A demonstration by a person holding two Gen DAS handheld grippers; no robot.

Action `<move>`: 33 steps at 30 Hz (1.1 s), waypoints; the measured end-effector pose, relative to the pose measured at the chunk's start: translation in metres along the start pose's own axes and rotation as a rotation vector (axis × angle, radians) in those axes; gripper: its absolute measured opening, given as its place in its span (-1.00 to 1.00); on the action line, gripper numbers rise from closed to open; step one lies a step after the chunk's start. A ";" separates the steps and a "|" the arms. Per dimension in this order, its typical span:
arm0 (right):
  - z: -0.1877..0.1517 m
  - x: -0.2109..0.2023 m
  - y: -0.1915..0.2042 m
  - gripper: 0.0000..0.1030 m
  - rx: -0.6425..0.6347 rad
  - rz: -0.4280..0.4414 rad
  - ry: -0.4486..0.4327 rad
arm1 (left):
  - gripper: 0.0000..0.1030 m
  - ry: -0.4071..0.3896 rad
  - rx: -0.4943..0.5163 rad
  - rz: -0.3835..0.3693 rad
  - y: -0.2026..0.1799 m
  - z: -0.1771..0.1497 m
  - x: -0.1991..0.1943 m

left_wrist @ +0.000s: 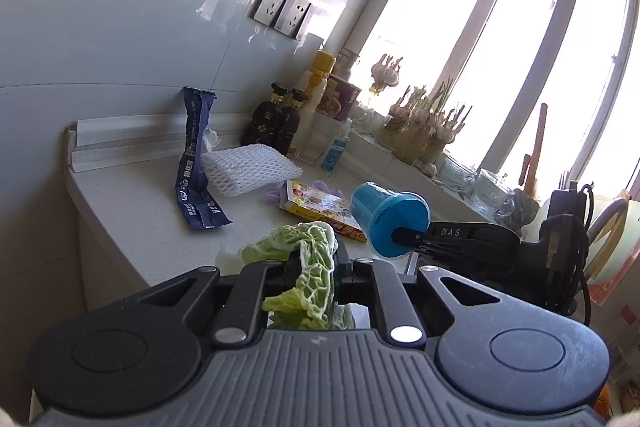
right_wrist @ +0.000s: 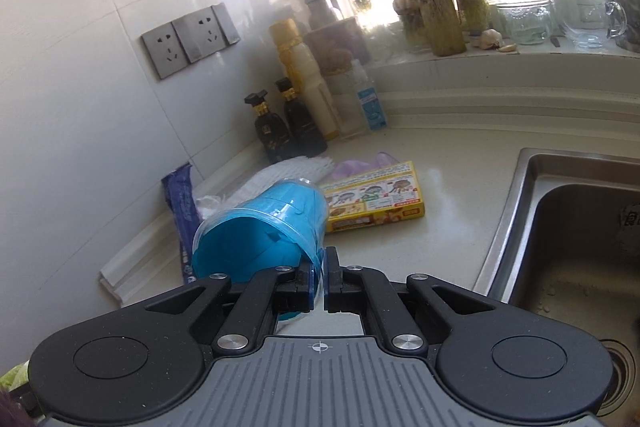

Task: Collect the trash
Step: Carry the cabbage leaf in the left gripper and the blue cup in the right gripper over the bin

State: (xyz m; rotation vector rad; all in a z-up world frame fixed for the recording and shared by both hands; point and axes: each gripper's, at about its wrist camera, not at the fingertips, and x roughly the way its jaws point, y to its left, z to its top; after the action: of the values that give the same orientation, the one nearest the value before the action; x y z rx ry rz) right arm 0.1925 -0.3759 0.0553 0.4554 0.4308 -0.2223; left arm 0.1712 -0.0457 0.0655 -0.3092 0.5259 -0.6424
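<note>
— Two grips: our left gripper [left_wrist: 316,267] is pinched on the cabbage leaf [left_wrist: 316,259], lifted off the counter [left_wrist: 132,203].
— And our right gripper [right_wrist: 319,285] is clamped on the blue cup's [right_wrist: 260,235] rim, cup tipped sideways above the counter.

Left claw [left_wrist: 316,267] and right claw [right_wrist: 319,287] both clamped, angled slightly downward.
</note>
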 end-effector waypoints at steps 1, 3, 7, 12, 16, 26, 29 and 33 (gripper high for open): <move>-0.003 -0.003 0.006 -0.95 -0.013 0.017 0.002 | -0.78 -0.006 -0.003 0.003 0.002 0.001 -0.005; -0.009 -0.009 0.019 -0.95 -0.040 0.059 0.009 | -0.78 -0.018 -0.004 0.014 0.008 0.002 -0.017; -0.028 -0.019 0.047 -0.95 -0.097 0.146 0.029 | -0.78 -0.021 -0.017 0.045 0.023 -0.002 -0.035; -0.062 -0.022 0.085 -0.95 -0.178 0.242 0.079 | -0.78 -0.006 -0.040 0.097 0.047 -0.014 -0.051; -0.097 -0.017 0.107 -0.95 -0.226 0.296 0.137 | -0.78 0.023 -0.076 0.143 0.073 -0.030 -0.058; -0.225 0.029 0.116 -0.95 -0.255 0.298 0.368 | -0.78 0.198 -0.202 0.230 0.160 -0.131 -0.033; -0.260 0.053 0.110 -0.94 -0.246 0.251 0.447 | -0.78 0.238 -0.257 0.254 0.182 -0.155 -0.020; -0.294 0.081 0.103 -0.94 -0.255 0.191 0.529 | -0.77 0.284 -0.288 0.279 0.199 -0.170 -0.001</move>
State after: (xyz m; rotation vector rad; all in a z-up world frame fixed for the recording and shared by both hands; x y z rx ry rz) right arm 0.1923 -0.1564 -0.1808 0.2972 0.9164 0.1447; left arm 0.1738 0.0875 -0.1599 -0.4093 0.9202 -0.3387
